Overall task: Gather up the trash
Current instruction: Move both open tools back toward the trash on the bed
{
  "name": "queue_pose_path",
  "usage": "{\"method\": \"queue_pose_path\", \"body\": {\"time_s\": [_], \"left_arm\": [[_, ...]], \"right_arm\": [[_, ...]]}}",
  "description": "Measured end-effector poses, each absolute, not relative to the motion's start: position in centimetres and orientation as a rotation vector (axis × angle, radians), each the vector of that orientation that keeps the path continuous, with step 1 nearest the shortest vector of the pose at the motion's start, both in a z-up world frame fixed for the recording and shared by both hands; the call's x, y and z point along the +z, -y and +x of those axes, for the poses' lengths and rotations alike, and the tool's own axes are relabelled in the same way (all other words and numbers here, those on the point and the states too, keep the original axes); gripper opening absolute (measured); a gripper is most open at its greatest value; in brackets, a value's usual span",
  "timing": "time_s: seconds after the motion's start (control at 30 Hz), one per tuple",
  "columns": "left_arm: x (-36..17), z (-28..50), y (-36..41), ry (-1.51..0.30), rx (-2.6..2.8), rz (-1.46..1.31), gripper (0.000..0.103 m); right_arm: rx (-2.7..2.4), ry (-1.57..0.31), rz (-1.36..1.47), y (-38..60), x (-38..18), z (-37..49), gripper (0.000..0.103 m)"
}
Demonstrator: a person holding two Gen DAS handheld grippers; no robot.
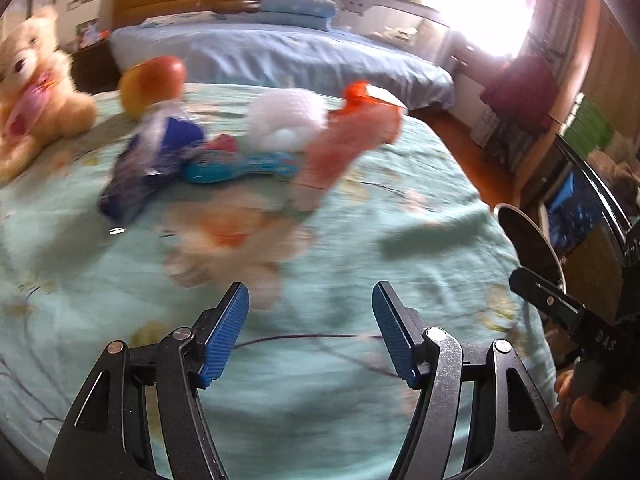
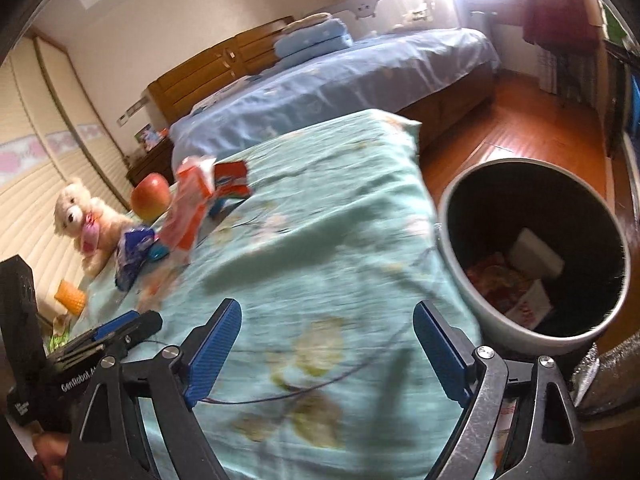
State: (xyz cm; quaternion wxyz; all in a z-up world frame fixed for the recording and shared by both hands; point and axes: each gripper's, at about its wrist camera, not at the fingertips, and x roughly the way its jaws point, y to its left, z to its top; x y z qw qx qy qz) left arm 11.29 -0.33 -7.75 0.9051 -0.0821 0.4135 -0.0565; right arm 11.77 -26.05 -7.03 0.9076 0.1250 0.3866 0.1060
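Both grippers hovered empty over the bed (image 1: 360, 392).
Jaws stood wide; wrappers (image 1: 344, 140) lay ahead, bin (image 2: 472, 304) right of the right gripper (image 2: 326, 354), left gripper (image 1: 310, 334) alongside.

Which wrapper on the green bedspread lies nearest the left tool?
The pale orange-and-white wrapper, just ahead of the left tool; the blue bag and red packet lie farther back.

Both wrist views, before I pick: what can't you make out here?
- Left wrist view: pale crumpled item nearest the left gripper is motion-blurred; identity unclear.
- Blue wrapper print unreadable, blurred.
- Right wrist view: trash bin floor partly hidden by its dark wall.
- Orange object beside the bed, partly hidden behind the left gripper's body.
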Motion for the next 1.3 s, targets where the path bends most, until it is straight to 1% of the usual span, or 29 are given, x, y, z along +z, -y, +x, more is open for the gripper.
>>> {"method": "queue_pose_path", "body": {"time_s": [0.57,0.97,1.17,1.23,1.3], "left_arm": [[-8.4,10.5,-6.3,-0.853,-0.005,-0.224,0.065],[-8.3,12.2,-9.0,-0.863,0.026,-0.217,0.067],[-7.9,13.8,-9.8,-0.839,0.040,-0.166,0.071],[-7.8,14.5,-10.4,-0.831,0.040,-0.162,0.074],[-7.8,15.2,-10.7,-0.834,0.039,-0.160,0.075]], "right_arm": [[0.351,-0.840,0.212,18.6,-7.3,13.8,0.089],[0.399,-0.857,0.201,14.9,-7.4,15.6,0.089],[0.416,-0.853,0.209,13.6,-7.2,16.8,0.089],[0.418,-0.851,0.213,13.2,-7.3,17.4,0.089],[0.419,-0.855,0.226,12.9,-7.4,17.9,0.089]]}}
